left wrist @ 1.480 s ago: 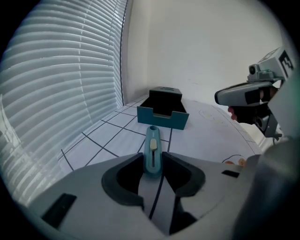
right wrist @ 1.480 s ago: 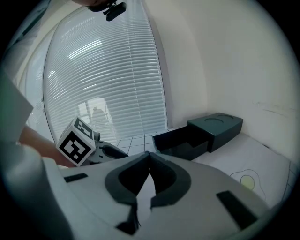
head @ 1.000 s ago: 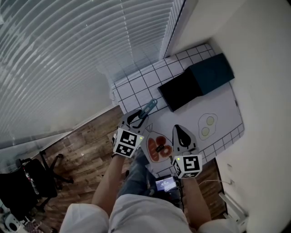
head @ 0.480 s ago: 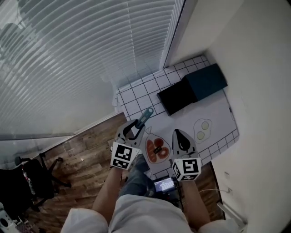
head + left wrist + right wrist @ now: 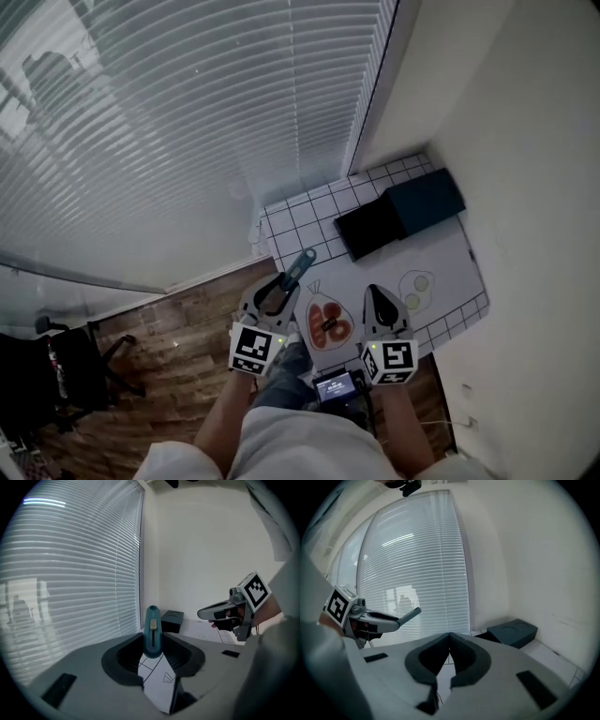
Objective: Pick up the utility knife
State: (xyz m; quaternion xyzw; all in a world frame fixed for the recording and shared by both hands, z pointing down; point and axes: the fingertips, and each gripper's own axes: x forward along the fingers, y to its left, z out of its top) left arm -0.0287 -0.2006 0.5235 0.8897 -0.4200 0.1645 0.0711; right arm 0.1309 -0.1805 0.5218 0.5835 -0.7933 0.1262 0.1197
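Observation:
The utility knife (image 5: 298,267) is a slim teal one with a pale slider (image 5: 152,625). My left gripper (image 5: 282,284) is shut on its rear end, and the front end sticks out forward, up in the air above the table's near left corner. In the left gripper view the knife (image 5: 153,631) stands between the two dark pads (image 5: 183,653). My right gripper (image 5: 375,291) hangs shut and empty to the right of it, over the mat's near edge. In the right gripper view the jaws (image 5: 450,635) meet, and the left gripper (image 5: 375,618) shows with the knife (image 5: 410,614).
A white mat (image 5: 300,216) with a grid border and printed food pictures covers the small table. A black box (image 5: 370,228) and a dark teal box (image 5: 427,201) stand at its far side by the wall. Window blinds (image 5: 187,122) fill the left. A chair (image 5: 56,375) stands on the wooden floor.
Both grippers have risen off the table, the left more so, carrying the knife up with it. The table now looks smaller and farther below.

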